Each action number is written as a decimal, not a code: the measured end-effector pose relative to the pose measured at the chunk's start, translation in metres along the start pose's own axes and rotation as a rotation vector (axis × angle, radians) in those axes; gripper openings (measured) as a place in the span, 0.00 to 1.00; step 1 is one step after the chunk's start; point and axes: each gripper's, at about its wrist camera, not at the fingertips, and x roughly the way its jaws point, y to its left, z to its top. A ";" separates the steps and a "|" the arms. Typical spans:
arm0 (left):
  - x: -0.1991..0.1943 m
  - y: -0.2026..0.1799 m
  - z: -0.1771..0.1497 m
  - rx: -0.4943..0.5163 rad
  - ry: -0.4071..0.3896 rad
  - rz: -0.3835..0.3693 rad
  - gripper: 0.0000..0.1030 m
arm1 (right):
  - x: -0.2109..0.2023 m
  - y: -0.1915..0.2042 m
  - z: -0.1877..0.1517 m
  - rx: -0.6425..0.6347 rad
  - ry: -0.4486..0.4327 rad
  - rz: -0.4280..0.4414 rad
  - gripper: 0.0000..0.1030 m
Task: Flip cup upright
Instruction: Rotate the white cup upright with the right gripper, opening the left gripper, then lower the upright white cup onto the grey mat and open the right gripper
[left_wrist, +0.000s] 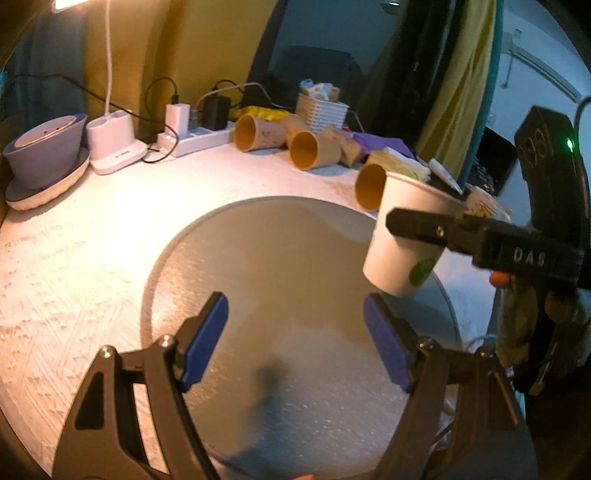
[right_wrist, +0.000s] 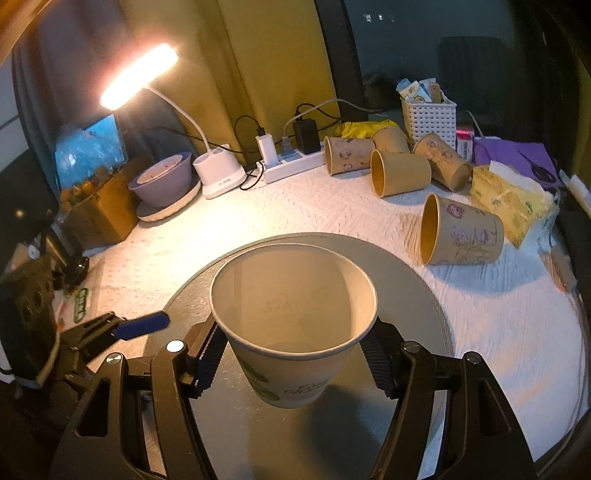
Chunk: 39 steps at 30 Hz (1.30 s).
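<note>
My right tongs (right_wrist: 293, 354) grip a white paper cup (right_wrist: 291, 325) by its sides, both black ribbed pads pressed against its wall below the rim. The cup sits mouth up, slightly tilted, and is held above the round grey mat (right_wrist: 413, 280) rather than standing on it (the left wrist view shows its base clear of the surface, with a green print low on its side). My left tongs (left_wrist: 295, 339) hang wide apart over the near part of the same mat (left_wrist: 266, 258), their blue pads holding nothing; the cup (left_wrist: 402, 236) is off to their right.

Past the mat, on the white textured cover of the table (right_wrist: 258, 218), one brown paper cup (right_wrist: 461, 236) lies on its side, mouth facing left. Farther back three more brown cups (right_wrist: 400, 177) lie tipped over in a cluster, just in front of a white woven basket (right_wrist: 428, 118). To their left sits a white power strip (right_wrist: 291, 164) with chargers plugged in, then a lit desk lamp (right_wrist: 218, 173), then a purple bowl (right_wrist: 162, 181) on a plate at the far left.
</note>
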 end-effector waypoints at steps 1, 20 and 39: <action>0.001 0.003 0.001 -0.007 0.000 0.002 0.75 | 0.003 0.000 0.001 -0.004 0.004 -0.001 0.68; 0.006 0.012 0.002 -0.036 0.017 0.021 0.75 | 0.018 0.015 -0.008 -0.058 -0.014 -0.065 0.68; 0.000 0.005 -0.003 -0.022 0.022 0.044 0.75 | 0.014 0.023 -0.024 -0.105 -0.019 -0.127 0.68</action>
